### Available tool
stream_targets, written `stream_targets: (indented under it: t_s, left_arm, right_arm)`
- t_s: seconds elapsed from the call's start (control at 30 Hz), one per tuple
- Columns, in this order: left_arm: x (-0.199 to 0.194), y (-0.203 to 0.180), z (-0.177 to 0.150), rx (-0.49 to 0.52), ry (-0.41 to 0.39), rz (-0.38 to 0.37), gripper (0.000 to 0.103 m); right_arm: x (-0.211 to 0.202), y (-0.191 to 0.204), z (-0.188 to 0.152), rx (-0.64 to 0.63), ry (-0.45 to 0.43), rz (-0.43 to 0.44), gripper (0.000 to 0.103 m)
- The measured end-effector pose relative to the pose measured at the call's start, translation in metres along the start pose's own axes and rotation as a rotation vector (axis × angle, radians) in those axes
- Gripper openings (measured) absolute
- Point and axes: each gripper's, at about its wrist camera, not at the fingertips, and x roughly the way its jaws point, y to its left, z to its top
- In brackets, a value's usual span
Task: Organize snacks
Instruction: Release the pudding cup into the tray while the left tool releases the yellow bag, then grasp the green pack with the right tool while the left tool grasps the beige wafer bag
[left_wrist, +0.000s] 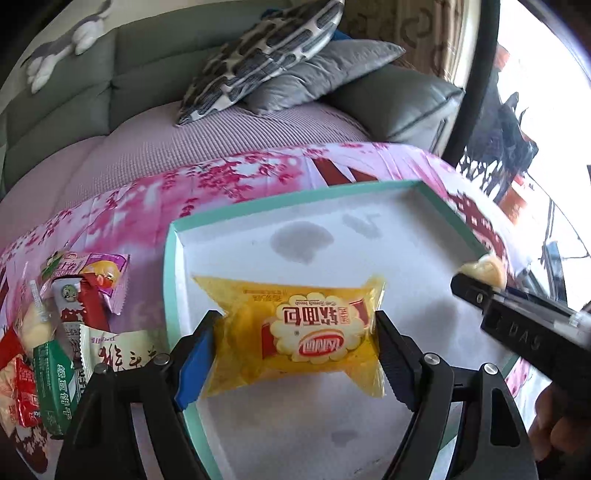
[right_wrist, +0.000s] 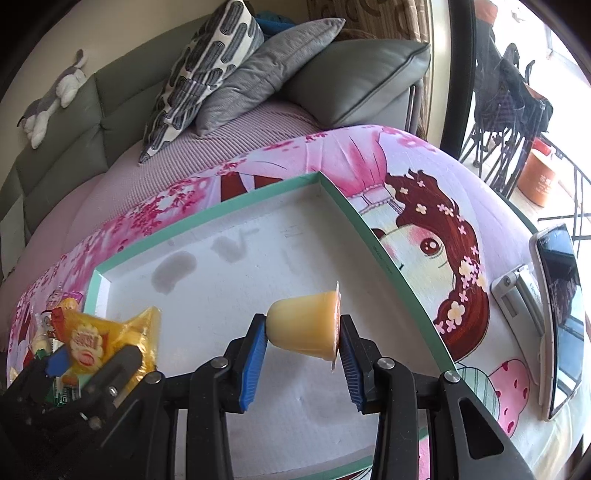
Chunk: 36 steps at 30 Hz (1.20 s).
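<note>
Over the white floor of a shallow box (left_wrist: 369, 236) with a mint-green rim, set on a pink blossom-print cloth (left_wrist: 229, 184), two hand-held grippers each carry one snack. Item one: left gripper (left_wrist: 295, 347), jaws spread fairly wide and pressed against both ends of a yellow bread packet (left_wrist: 295, 332) (red-and-white label, seen upside down in the left wrist view), which hangs above the box's corner at 7 o'clock. Item two: right gripper (right_wrist: 303, 350), jaws set narrow and clamped on a pale yellow jelly cup (right_wrist: 304, 328) lying sideways, base against the left blue pad, foil lid against the right pad; it hangs above the box's edge at 4 o'clock in the right wrist view. In the left wrist view the right gripper enters at 3 o'clock with the cup at its tip. Item three: a heap of loose snack packets (left_wrist: 70, 325) in green, red, purple and white wrappers, on the cloth outside the box at 9 o'clock from the bread. Item four: a phone (right_wrist: 557, 317) propped on a stand, on the cloth at 3 o'clock in the right wrist view. Background, 12 o'clock: a grey-green sofa (right_wrist: 66, 147), a patterned cushion (right_wrist: 207, 70), a grey cushion (right_wrist: 266, 70) and a plush toy (right_wrist: 55, 99) on the sofa back.
</note>
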Motion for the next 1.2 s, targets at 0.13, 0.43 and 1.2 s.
stream_targets:
  t_s: [0.13,0.43,1.2]
  left_arm:
    - [-0.001,0.002,0.0,-0.006,0.003,0.006,0.084]
    - [-0.011,0.007,0.002,-0.035,-0.007,-0.02,0.093]
    - [-0.075,0.125,-0.016,-0.346,-0.11,0.164,0.095]
  right_arm:
    - [0.003,0.0,-0.001,0.002,0.021,0.006,0.041]
    - [-0.002,0.012,-0.001,-0.042,0.017,-0.013,0.071]
    - [-0.013,0.029,-0.001,-0.09,-0.053,0.036,0.103]
